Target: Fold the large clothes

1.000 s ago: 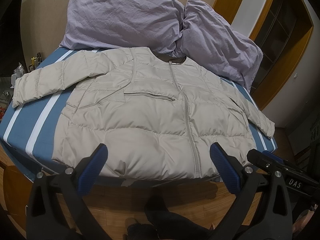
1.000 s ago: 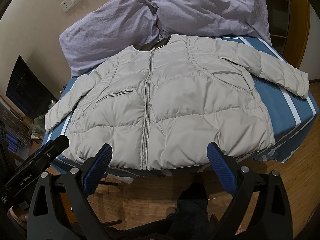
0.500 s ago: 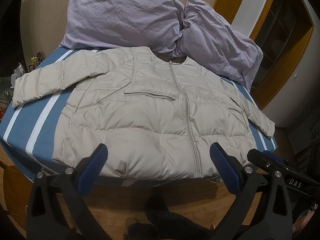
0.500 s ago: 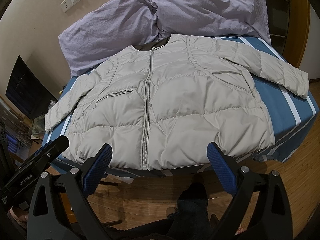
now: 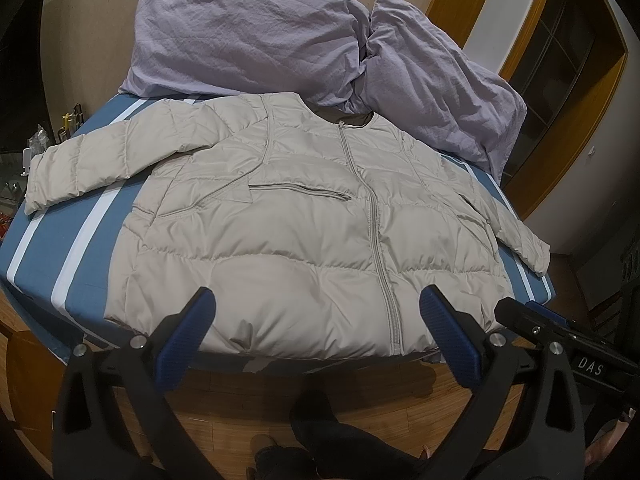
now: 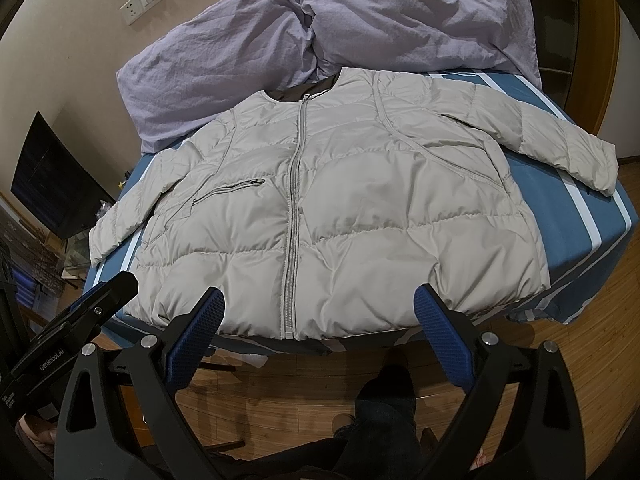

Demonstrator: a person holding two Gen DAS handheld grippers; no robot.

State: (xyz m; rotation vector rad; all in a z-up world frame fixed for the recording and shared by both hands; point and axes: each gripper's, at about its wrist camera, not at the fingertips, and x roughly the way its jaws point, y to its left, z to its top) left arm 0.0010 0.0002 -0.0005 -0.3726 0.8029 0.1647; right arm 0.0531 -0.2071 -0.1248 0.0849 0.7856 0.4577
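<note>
A zipped beige jacket (image 5: 304, 232) is spread flat on the bed (image 5: 60, 248); both the left claw (image 5: 316, 320) and the right claw (image 6: 318, 316) are held open before its hem, nothing gripped.

Soft, even indoor light falls from above, brightest on the pale jacket (image 5: 304, 220), which shows gentle sheen along its quilted ridges. Shadows are faint, gathering under the bed edge (image 6: 592, 264) and in the pillow (image 5: 248, 36) creases. Both fisheye views bend straight lines strongly and darken to black at the corners. Focus is sharp throughout.
</note>
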